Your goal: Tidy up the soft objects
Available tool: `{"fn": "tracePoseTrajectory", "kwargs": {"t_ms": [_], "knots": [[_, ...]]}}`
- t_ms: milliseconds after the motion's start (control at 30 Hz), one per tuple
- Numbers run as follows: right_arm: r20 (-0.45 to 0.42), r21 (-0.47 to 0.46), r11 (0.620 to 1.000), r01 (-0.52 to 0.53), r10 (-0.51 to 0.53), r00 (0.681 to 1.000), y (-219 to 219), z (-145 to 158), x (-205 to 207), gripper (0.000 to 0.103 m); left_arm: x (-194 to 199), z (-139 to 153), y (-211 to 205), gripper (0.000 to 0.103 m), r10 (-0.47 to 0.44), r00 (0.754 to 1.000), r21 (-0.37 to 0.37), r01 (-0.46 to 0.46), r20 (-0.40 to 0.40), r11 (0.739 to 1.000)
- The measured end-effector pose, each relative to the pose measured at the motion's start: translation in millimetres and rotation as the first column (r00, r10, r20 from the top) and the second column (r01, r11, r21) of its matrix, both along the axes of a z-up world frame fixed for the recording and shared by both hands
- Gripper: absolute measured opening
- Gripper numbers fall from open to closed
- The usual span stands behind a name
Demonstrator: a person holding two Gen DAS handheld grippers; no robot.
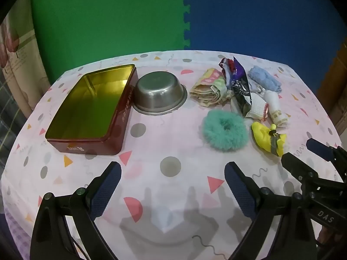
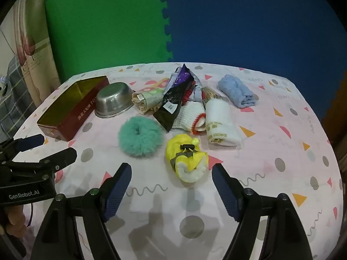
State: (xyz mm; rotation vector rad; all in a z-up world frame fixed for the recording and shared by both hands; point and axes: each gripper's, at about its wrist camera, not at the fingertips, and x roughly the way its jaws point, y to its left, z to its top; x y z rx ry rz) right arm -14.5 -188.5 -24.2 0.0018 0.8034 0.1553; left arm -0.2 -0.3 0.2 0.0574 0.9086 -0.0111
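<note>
Above the table (image 1: 173, 130), both hand-held grippers, left (image 1: 172, 186) and right (image 2: 171, 186), gape empty; soft items lie right of the tin (image 1: 86, 108). Risk: the fluffy scrunchie (image 2: 139, 136) may slip from a shallow pinch.

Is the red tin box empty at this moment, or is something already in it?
Empty. The red tin box shows only its bare gold floor in the left wrist view; the soft things lie outside on the table.

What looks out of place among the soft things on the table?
A shiny black and purple plastic packet lies tilted across the heap of cloths, partly covering the white knitted item. It looks crinkly, not soft like the rest.
</note>
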Motion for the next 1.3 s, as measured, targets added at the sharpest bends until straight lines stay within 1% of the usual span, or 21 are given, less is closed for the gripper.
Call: {"fn": "tracePoseTrajectory", "kwargs": {"t_ms": [33,233,267,633,967,1300], "knots": [[0.014,0.012,1.0,-0.002,0.001,1.0,-0.6,0.3,-0.6,0.079,-0.2,0.3,0.0,0.095,0.001,1.0,-0.001,-0.001,0.003,1.0],[0.01,0.009,1.0,-0.002,0.002,1.0,-0.2,0.2,-0.2,0.079,-3.6,-0.9,-4.7,0.095,0.0,1.0,0.015,0.0,0.017,1.0],[0.011,0.008,1.0,-0.002,0.002,1.0,-0.1,0.2,-0.3,0.079,-3.4,-0.9,-1.4,0.095,0.005,1.0,0.002,-0.005,0.016,1.0],[0.004,0.012,1.0,-0.01,0.01,1.0,0.3,-1.2,-0.9,0.079,-2.0,-2.3,3.8,0.095,0.006,1.0,-0.007,-0.006,-0.003,1.0],[0.008,-0.003,1.0,-0.012,0.012,1.0,1.9,-1.6,-0.6,0.079,-2.1,-4.6,2.6,0.095,0.001,1.0,0.002,-0.001,-0.007,1.0],[0.005,0.02,1.0,-0.003,0.003,1.0,-1.9,-2.9,0.2,0.079,-2.8,-6.2,0.2,0.095,-0.001,1.0,0.005,0.001,-0.01,1.0]]}}
